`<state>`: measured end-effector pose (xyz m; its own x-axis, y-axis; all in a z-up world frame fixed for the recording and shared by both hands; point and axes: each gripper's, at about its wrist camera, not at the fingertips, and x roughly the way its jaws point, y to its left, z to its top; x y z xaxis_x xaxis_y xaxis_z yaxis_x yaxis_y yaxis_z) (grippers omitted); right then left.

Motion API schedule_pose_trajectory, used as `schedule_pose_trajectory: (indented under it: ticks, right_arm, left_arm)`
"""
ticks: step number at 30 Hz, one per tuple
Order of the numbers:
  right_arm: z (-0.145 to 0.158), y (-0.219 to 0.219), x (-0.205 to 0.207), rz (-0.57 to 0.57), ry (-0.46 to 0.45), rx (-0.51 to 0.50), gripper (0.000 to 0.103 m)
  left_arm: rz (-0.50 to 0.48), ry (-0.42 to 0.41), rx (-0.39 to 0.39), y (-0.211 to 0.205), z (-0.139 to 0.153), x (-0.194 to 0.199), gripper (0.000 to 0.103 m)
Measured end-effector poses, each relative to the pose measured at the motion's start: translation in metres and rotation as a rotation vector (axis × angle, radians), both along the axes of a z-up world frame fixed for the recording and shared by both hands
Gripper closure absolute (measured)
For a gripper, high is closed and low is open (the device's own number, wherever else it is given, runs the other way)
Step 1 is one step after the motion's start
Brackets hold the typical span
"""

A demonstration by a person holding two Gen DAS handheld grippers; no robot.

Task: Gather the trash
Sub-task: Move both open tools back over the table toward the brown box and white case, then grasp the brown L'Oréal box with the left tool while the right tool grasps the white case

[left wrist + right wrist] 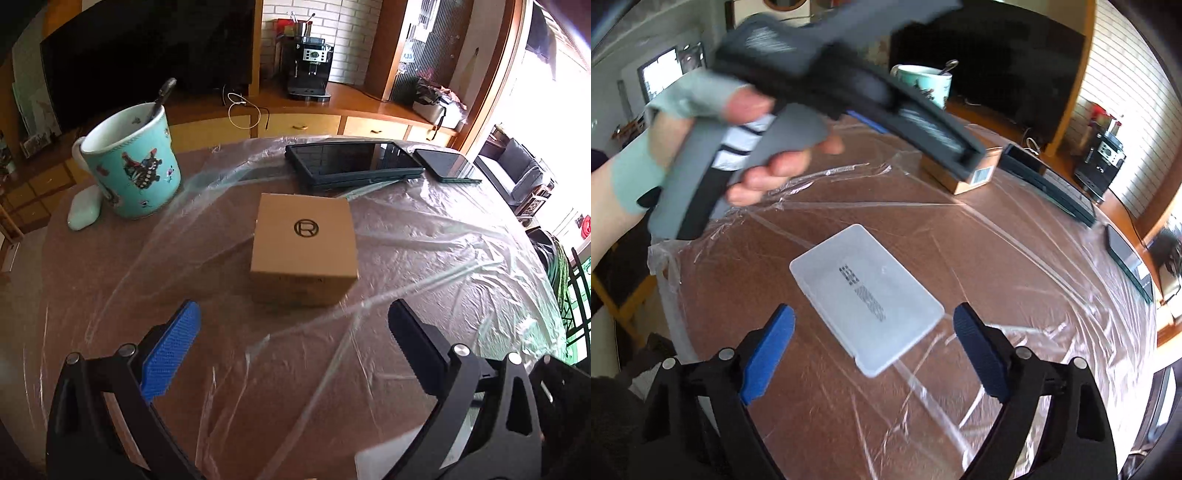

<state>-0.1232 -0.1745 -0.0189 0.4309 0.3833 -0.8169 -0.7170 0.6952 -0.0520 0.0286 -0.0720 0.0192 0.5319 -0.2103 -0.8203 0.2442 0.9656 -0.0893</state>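
Left gripper (293, 314) hangs over the round table (110, 280) with its jaws spread wide and nothing between them, the blue pad (171, 349) on one side and the dark pad (417, 347) on the other both clear of the crinkled plastic sheet (424, 258) that covers the tabletop. Just ahead of those fingertips, and apart from them, sits the small cardboard box (304, 245), closed and flat on the sheet, a circled R on its lid. Beyond the box lies a dark tablet (351, 158) with a phone (441, 162) beside it; off to the left stands a teal mug (136, 166) with a spoon in it. Over on the other camera, the right gripper (873, 319) is also parted and holding nothing, and the translucent plastic lid (866, 295) lies flat on the sheet right between and just ahead of its tips, touching neither pad. Above it, blurred, a hand (768, 162) grips the handle of the left tool, which reaches toward the box (975, 173).
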Motion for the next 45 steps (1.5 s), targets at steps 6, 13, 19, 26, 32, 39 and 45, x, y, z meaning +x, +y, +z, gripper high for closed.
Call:
schedule_pose_trajectory:
  ticks: [6, 13, 19, 26, 32, 39, 45]
  right_arm:
    - [-0.009, 0.010, 0.012, 0.033, 0.057, 0.003, 0.031]
    - [-0.008, 0.014, 0.015, 0.052, 0.074, 0.011, 0.033]
    - [-0.008, 0.021, 0.019, 0.047, 0.077, 0.002, 0.039]
    - [-0.006, 0.020, 0.017, 0.025, 0.074, 0.017, 0.048]
    - [-0.003, 0.003, 0.013, -0.031, 0.094, 0.071, 0.048]
    - [0.005, -0.025, 0.012, -0.139, 0.086, 0.132, 0.048]
    - [0.006, -0.046, 0.007, -0.231, 0.083, 0.163, 0.048]
  left_arm:
    - [-0.010, 0.005, -0.008, -0.004, -0.006, 0.019, 0.002]
    - [-0.021, 0.022, 0.017, -0.008, -0.014, 0.035, 0.016]
    - [-0.011, 0.036, 0.011, -0.003, -0.021, 0.043, 0.024]
    - [-0.022, 0.016, 0.096, -0.011, -0.022, 0.041, 0.042]
    - [-0.026, 0.011, 0.058, -0.008, -0.016, 0.033, 0.044]
    - [-0.023, -0.005, 0.039, -0.006, -0.008, 0.018, 0.044]
    - [-0.033, -0.012, 0.025, -0.009, -0.002, -0.002, 0.044]
